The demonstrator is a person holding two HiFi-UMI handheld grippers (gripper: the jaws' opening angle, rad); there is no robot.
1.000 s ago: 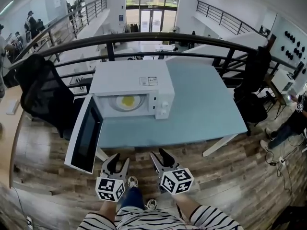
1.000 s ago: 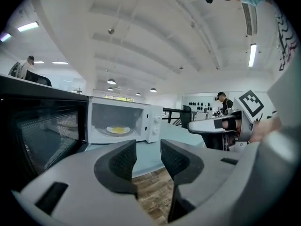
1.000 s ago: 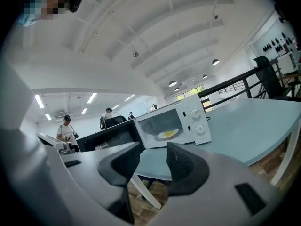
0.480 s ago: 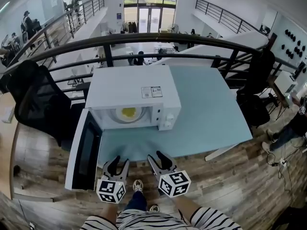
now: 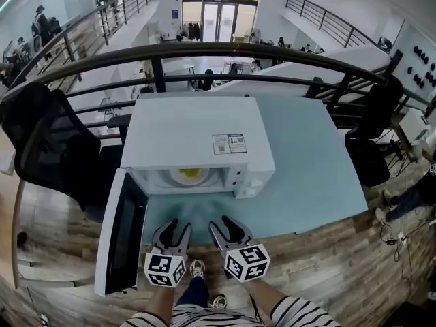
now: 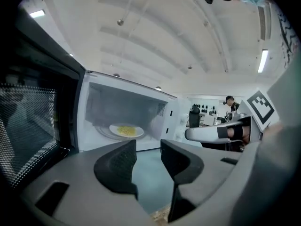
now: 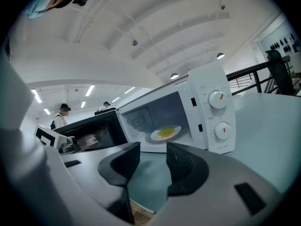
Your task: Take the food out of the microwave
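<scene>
The food (image 5: 189,174) lies on its plate (image 6: 114,129) inside the microwave (image 5: 197,131), whose door (image 5: 126,234) stands open at its left. Your left hand-held gripper (image 5: 176,227) and right hand-held gripper (image 5: 223,223) have moved from over the floor (image 5: 327,264) to the bench (image 5: 306,162) edge before the microwave's opening. Both have jaws apart and empty. Judgement: the approach is nearly done, and reaching in for the plate comes next.

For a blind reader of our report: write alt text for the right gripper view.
A white microwave stands on a pale blue table with its door swung open, showing a plate of yellow food inside. In the foreground the right tool, jaws apart and empty, points toward it.
</scene>
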